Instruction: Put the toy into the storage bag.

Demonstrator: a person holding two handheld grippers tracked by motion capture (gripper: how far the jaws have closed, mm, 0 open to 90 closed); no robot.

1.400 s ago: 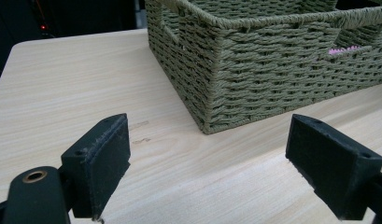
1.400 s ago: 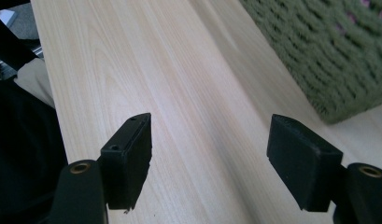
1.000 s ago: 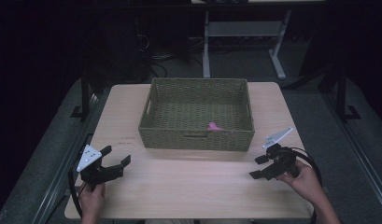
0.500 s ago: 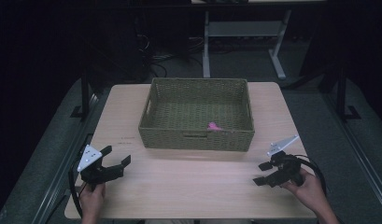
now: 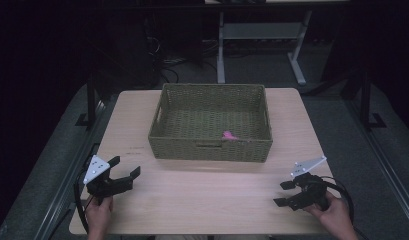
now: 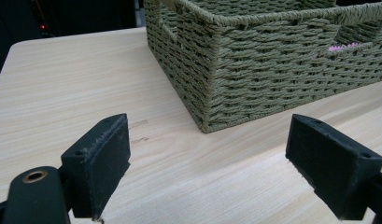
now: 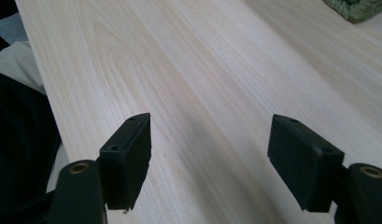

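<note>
Both grippers idle, jaws spread, nothing held.

My left gripper (image 5: 125,174) sits wide apart over the table (image 5: 202,200); ahead and to its right stands the woven basket (image 5: 210,150) with a pink item (image 5: 228,135) inside. My right gripper (image 5: 283,193) is likewise spread, the basket well ahead.

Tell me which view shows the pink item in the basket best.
The high view: it looks down into the basket, so the pink item lies exposed near the front wall. The left gripper view catches a pink sliver through the handle slot. The right gripper view shows a basket corner.
</note>
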